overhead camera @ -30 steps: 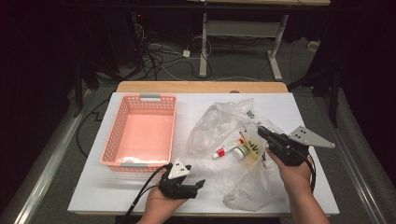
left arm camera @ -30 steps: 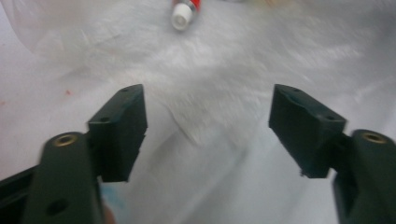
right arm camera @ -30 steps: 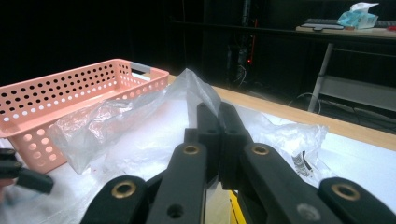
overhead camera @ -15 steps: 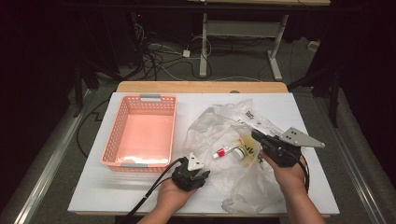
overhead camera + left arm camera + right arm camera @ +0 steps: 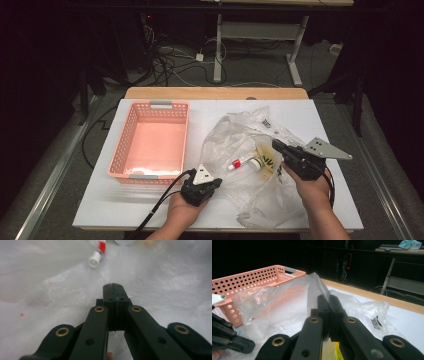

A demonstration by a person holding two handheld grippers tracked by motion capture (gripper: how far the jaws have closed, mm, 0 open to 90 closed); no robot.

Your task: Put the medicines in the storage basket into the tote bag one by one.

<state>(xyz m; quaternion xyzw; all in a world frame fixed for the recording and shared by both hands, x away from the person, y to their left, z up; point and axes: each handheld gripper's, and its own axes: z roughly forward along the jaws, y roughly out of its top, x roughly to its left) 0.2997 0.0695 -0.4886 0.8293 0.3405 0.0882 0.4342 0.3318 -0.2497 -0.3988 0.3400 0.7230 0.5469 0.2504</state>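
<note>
Gripping the near edge of the clear plastic bag (image 5: 250, 150), the left gripper (image 5: 212, 182) had just closed its jaws flat on the film. Right of it, the right gripper (image 5: 277, 146) pinched the bag's upper film, lifting it. Inside the bag lay a red-and-white tube (image 5: 239, 162) beside a yellow packet (image 5: 266, 159). Farther left on the table (image 5: 310, 115) stood the pink basket (image 5: 150, 140).

Your left gripper (image 5: 216, 183) sits near the front edge, pointing right, its jaws having just closed together. Your right gripper (image 5: 275, 145) is raised at the right, angled far-left, jaws pressed together, with your forearm beneath it.
</note>
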